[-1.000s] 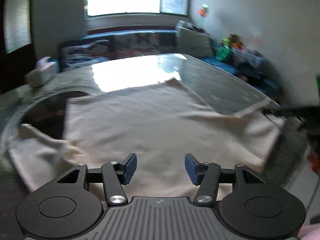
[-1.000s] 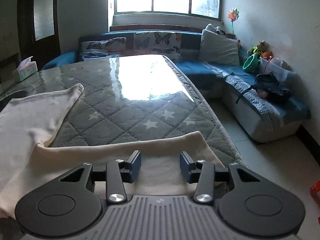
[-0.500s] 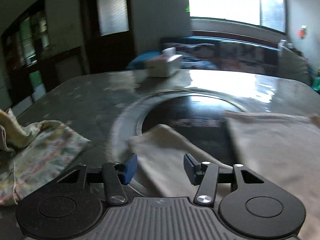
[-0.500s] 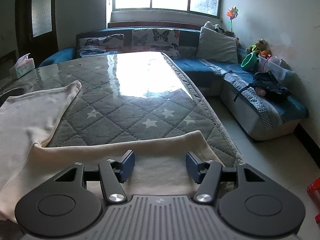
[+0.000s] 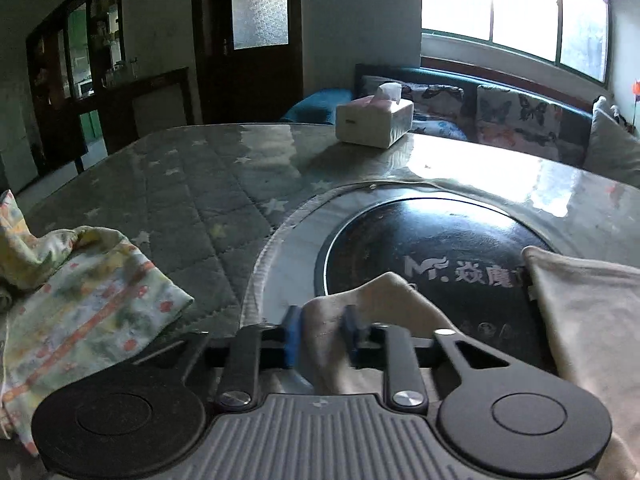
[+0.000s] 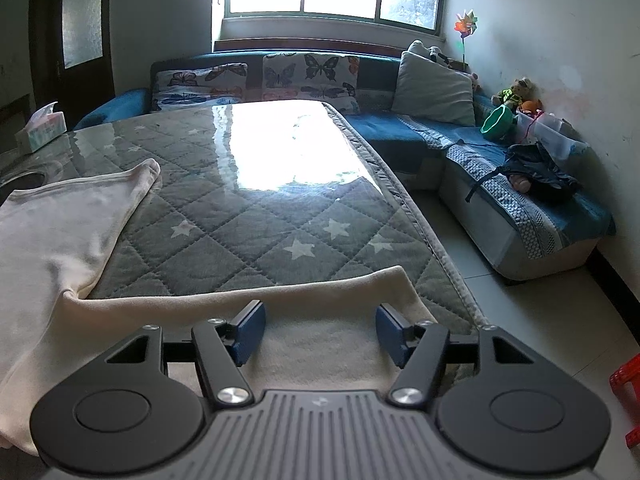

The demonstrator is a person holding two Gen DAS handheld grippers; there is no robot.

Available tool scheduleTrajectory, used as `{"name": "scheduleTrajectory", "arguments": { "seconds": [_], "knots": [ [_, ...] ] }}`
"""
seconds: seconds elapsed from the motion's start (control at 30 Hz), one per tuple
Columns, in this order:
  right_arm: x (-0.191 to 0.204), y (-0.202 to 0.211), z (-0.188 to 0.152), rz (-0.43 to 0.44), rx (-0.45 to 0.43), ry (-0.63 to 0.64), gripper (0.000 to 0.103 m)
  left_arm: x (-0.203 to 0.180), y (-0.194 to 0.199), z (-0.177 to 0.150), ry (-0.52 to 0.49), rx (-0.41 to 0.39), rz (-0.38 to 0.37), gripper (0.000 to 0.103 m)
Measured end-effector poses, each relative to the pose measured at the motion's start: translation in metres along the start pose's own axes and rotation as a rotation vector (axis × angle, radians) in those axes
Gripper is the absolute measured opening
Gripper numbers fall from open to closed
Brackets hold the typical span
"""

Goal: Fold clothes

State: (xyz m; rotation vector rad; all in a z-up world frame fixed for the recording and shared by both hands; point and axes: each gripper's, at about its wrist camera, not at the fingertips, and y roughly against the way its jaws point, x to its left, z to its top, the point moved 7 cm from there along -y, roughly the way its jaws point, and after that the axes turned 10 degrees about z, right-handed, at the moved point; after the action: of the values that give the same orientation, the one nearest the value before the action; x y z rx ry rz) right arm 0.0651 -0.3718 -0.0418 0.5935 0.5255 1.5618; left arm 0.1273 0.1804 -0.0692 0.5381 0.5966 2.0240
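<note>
A cream garment [image 6: 60, 232] lies spread on the quilted, glass-topped table [image 6: 248, 216]. In the left wrist view its body [image 5: 588, 320] lies at the right and one sleeve [image 5: 384, 300] reaches over the black round inset. My left gripper [image 5: 322, 336] is closing on that sleeve's end, and bunched cloth fills the gap between the blue pads. My right gripper [image 6: 320, 332] hovers just over the other sleeve [image 6: 328, 292] near the table's right edge. Its jaws are opening, and the cloth lies flat below them with nothing pinched.
A floral cloth [image 5: 80, 308] lies crumpled at the table's left. A tissue box [image 5: 374, 124] stands at the far side. The black round inset [image 5: 432, 240] sits mid-table. Right of the table's edge [image 6: 420, 220] are floor, a blue sofa [image 6: 520, 200] and a red stool [image 6: 628, 376].
My left gripper swung left from the garment's body to the sleeve end and narrowed its jaws around the cloth. The right gripper stayed put while its jaws widened.
</note>
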Motion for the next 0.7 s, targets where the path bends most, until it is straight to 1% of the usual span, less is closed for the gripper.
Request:
{"name": "scheduleTrajectory", "arguments": {
  "seconds": [0.03, 0.13, 0.23, 0.33, 0.53, 0.6, 0.7],
  "knots": [
    [0.000, 0.000, 0.000, -0.001, -0.001, 0.001, 0.063, 0.001, 0.001, 0.000, 0.001, -0.003, 0.005, 0.011],
    [0.000, 0.000, 0.000, 0.001, -0.003, 0.002, 0.063, 0.007, 0.006, 0.001, 0.014, -0.007, 0.019, 0.006],
    [-0.001, 0.001, -0.001, 0.003, -0.006, 0.002, 0.063, 0.021, 0.022, 0.004, 0.041, -0.037, 0.039, 0.006],
    [-0.001, 0.001, -0.001, 0.004, -0.011, 0.003, 0.063, 0.038, 0.040, 0.006, 0.058, -0.073, 0.075, 0.006],
    [0.000, 0.001, -0.001, 0.006, -0.021, 0.008, 0.064, 0.076, 0.076, -0.004, 0.114, -0.082, 0.129, 0.005],
    [0.000, 0.001, -0.001, 0.006, -0.023, 0.010, 0.064, 0.087, 0.085, -0.011, 0.131, -0.077, 0.165, 0.005],
    [0.000, 0.001, -0.002, 0.004, -0.023, 0.017, 0.065, 0.100, 0.091, -0.024, 0.130, -0.063, 0.233, 0.005]
  ]
}}
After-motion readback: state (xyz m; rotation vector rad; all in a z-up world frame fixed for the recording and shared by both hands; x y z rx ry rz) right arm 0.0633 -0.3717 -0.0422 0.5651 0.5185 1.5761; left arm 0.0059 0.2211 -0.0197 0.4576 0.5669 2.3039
